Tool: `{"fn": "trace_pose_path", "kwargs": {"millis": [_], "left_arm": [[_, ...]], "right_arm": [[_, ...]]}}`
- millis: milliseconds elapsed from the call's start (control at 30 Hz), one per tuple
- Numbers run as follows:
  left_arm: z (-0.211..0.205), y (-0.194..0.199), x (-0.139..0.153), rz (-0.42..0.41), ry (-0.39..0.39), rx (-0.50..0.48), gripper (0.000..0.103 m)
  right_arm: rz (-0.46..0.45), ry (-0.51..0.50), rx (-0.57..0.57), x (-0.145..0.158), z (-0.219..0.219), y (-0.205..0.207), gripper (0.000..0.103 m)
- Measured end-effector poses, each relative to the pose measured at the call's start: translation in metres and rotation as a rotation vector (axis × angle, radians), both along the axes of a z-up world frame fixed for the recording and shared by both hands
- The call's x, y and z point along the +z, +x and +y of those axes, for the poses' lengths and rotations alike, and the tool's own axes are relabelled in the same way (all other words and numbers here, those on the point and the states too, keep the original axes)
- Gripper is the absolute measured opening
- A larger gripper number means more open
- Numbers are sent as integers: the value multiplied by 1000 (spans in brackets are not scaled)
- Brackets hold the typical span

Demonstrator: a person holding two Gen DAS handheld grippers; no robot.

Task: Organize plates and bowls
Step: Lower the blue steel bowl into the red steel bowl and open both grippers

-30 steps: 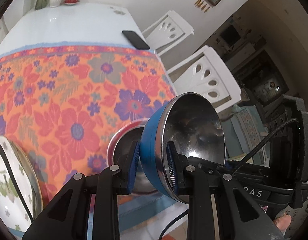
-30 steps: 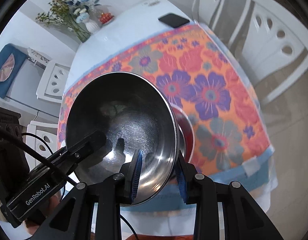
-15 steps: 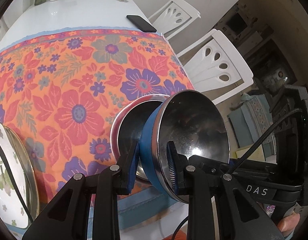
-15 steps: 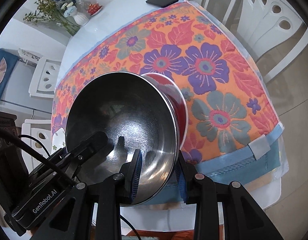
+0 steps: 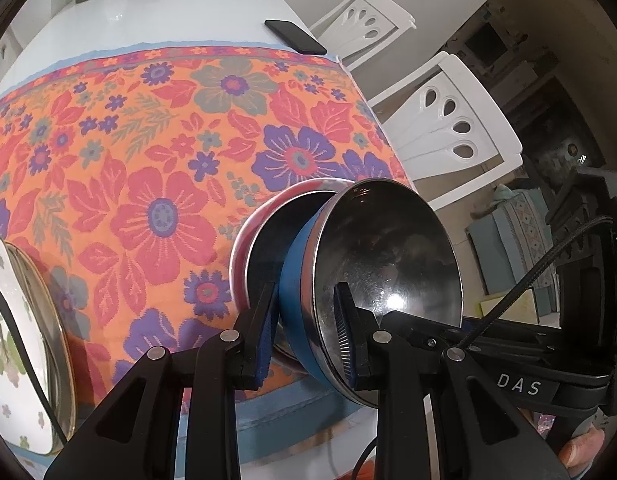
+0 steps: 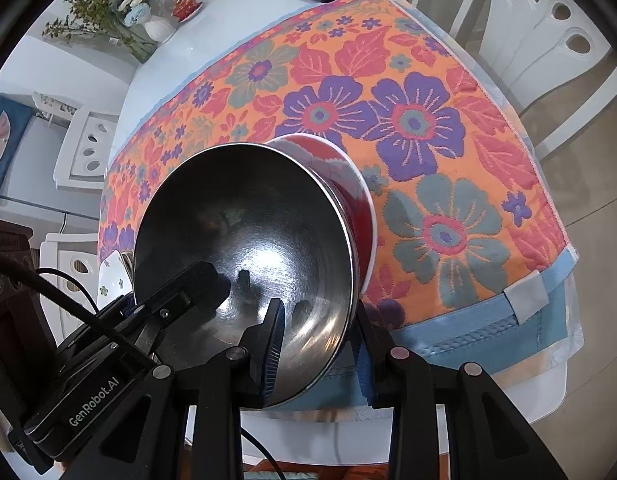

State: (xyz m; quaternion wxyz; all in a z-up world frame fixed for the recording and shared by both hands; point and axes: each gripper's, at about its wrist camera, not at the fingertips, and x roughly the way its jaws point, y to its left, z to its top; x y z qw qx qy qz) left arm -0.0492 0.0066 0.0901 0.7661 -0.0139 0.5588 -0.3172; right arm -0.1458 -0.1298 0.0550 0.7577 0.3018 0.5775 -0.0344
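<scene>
Blue steel bowl with a shiny inside [image 5: 372, 264] is held tilted over the near edge of the desk, which a floral orange cloth [image 5: 148, 152] covers. Both grippers pinch its rim: the left gripper [image 5: 304, 336] and the right gripper [image 6: 318, 344] each have one finger inside and one outside, nearly closed. It leans into a red bowl [image 6: 348, 196] just behind it.

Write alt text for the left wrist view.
The left gripper is clamped on the rim of a blue steel bowl, held tilted over a red bowl on a floral tablecloth. The right gripper grips the opposite rim.
</scene>
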Motion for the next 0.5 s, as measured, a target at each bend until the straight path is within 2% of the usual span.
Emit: {"fn": "trace_pose_path", "kwargs": {"millis": [167,333,500], "left_arm": [[-4,-3,4,-55,47,-13,32],[-6,-1,7,-92,81,-20,35],[-2,1,14,-121,77,-24,35]], "right_arm": [[-4,4,3,0,1,1,32],[-6,3,4,2,2,-2,32],[-19,-10,8,9,2,-3,32]]}}
